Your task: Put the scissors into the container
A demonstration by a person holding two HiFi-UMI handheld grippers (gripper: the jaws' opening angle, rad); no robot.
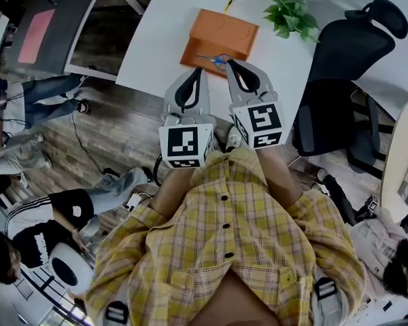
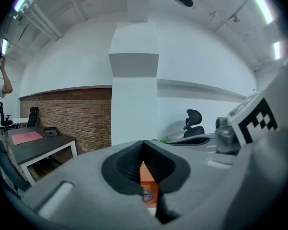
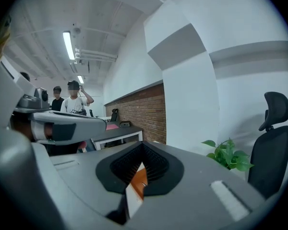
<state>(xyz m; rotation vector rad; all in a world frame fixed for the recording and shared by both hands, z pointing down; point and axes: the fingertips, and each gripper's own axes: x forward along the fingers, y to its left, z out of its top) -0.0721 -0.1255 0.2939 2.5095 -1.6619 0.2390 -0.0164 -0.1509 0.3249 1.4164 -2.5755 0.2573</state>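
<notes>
The orange container (image 1: 221,32) stands on the white table (image 1: 156,43). The blue-handled scissors (image 1: 215,60) rest at its near edge, blades pointing left, and show through the jaw gap in the left gripper view (image 2: 146,194). My left gripper (image 1: 203,70) hangs just in front of the container, shut and empty (image 2: 143,143). My right gripper (image 1: 227,63) has its tip close beside the scissors' handles, apart from them as far as I can see. It is shut with nothing between its jaws (image 3: 143,145); only a bit of the orange container (image 3: 139,181) shows through the gap.
A potted plant (image 1: 290,13) and a yellow pen (image 1: 228,4) sit at the table's far side. A black office chair (image 1: 350,60) stands to the right. A dark desk with a pink mat (image 1: 37,34) and several people (image 1: 34,229) are on the left.
</notes>
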